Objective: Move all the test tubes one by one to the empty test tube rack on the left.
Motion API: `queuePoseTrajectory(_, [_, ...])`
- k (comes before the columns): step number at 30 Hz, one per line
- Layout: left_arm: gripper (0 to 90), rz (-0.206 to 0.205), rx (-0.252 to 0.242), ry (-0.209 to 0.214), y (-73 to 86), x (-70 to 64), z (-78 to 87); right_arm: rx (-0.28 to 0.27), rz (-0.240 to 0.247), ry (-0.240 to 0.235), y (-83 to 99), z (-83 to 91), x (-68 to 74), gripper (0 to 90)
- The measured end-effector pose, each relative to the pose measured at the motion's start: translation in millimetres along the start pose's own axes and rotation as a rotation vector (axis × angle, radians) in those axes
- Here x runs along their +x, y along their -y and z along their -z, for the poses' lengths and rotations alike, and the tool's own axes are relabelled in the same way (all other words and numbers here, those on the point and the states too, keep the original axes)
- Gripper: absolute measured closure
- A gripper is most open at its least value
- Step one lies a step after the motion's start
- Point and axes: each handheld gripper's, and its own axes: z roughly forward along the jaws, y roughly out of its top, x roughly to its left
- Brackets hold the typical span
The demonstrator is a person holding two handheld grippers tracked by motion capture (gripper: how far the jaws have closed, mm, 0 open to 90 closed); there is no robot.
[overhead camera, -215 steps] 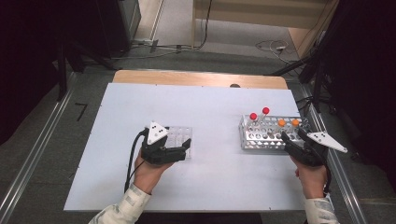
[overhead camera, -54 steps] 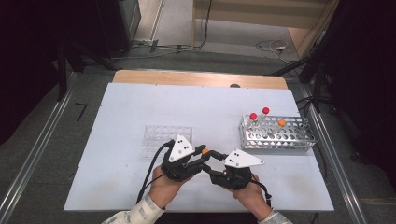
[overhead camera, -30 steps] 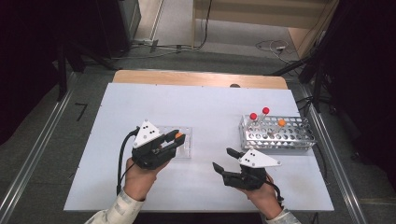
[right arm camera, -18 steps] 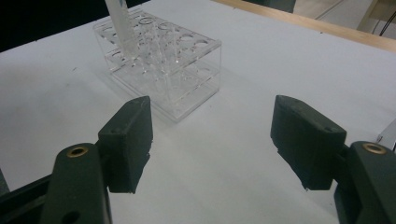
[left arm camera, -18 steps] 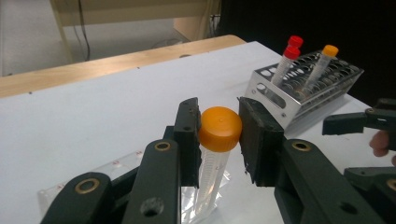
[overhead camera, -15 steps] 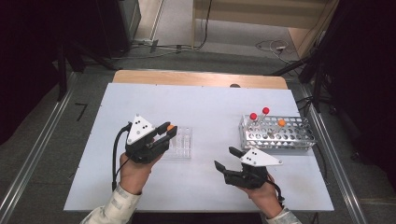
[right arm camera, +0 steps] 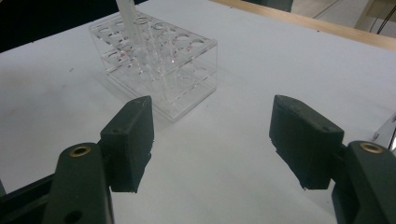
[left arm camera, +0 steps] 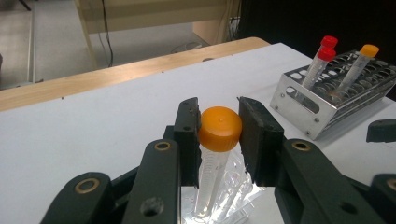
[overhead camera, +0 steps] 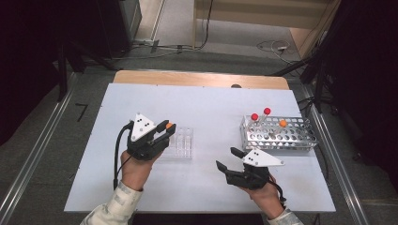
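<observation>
While the left gripper (left arm camera: pixel 219 135) clamps an orange-capped tube (left arm camera: pixel 218 140) by its cap, lower end down inside the clear plastic rack (overhead camera: pixel 182 145), the right gripper (overhead camera: pixel 231 160) rests on the white table (overhead camera: pixel 211 105) near that rack with jaws wide apart, the metal rack (overhead camera: pixel 278 134) standing farther off.

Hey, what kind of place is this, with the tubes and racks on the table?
Probably a lab-style test bench: a perforated metal tube rack, a clear plastic tube rack, and an orange-capped clear tube held in the left claw.
</observation>
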Motion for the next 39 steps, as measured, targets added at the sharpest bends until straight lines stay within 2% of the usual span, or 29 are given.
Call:
queuePoseTrajectory(9, [69.9,-0.009,0.044,-0.029,20.1,-0.9,-15.3,0.004,-0.001,0.0,1.2,0.4,-0.1,30.3])
queuePoseTrajectory(13, [69.7,0.001,0.07,-0.031,28.7,0.3,-20.1,0.01,-0.002,0.0,1.9,0.8,-0.3,30.4])
queuePoseTrajectory(18, [68.9,0.002,0.075,-0.028,30.4,-1.3,-21.4,0.01,-0.004,0.001,2.2,1.0,-0.6,30.5])
queuePoseTrajectory(20, [66.1,0.014,0.073,-0.011,30.0,-1.0,-20.9,0.011,-0.001,0.0,2.3,0.9,-0.7,30.4])
queuePoseTrajectory(22, [62.7,0.017,0.069,-0.01,29.6,-1.1,-20.1,0.011,-0.002,0.0,2.3,0.9,-0.5,30.5])
queuePoseTrajectory(29, [59.3,0.029,0.054,-0.007,27.5,-2.2,-17.2,0.006,-0.004,0.006,2.2,2.0,-1.6,30.5])
queuePoseTrajectory(33, [54.6,0.042,0.042,-0.013,26.6,-2.1,-16.1,-0.005,-0.013,0.029,1.2,6.7,-9.1,30.4])
queuePoseTrajectory(39, [39.4,0.065,0.039,-0.031,26.3,1.3,-16.6,-0.029,-0.058,0.114,1.9,18.8,-36.4,30.4])
